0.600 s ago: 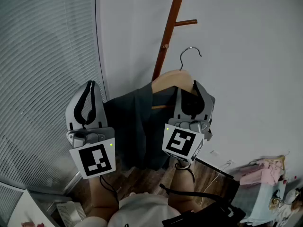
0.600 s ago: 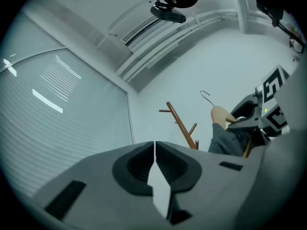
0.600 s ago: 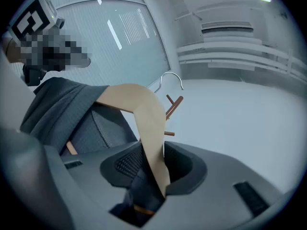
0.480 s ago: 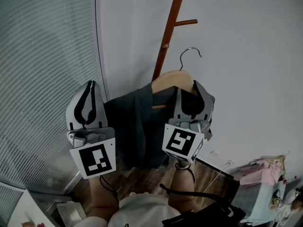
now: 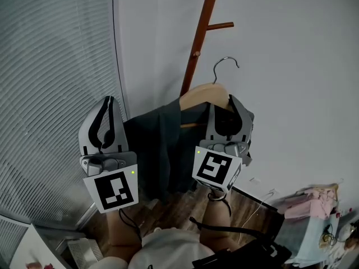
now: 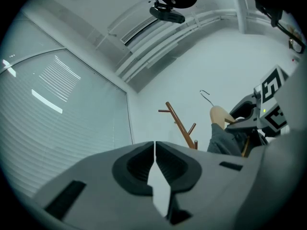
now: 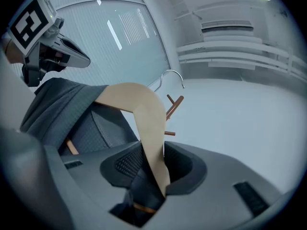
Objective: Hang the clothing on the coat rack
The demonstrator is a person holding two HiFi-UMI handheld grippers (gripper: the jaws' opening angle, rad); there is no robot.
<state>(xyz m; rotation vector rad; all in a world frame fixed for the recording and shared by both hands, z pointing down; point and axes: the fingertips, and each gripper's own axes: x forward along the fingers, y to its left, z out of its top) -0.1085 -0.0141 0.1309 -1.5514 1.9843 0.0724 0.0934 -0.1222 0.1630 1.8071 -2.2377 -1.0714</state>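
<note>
The right tongs (image 7: pixel 153 163) clamp the wooden hanger (image 7: pixel 144 110) carrying the dark garment (image 5: pixel 157 144); left tongs (image 6: pixel 154 153) closed, empty; coat rack (image 5: pixel 202 32) at twelve o'clock.

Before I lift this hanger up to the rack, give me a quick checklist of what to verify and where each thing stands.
1. Right gripper clamped on the wooden hanger: ok.
2. Metal hook free and standing above the hanger: ok.
3. Hook over a peg of the coat rack: not ok, it sits below the peg, not yet on it.
4. Dark garment draped on the hanger: ok on the shoulder that shows; the far shoulder, cannot tell.
5. Left gripper shut with nothing between its jaws: ok.
</note>
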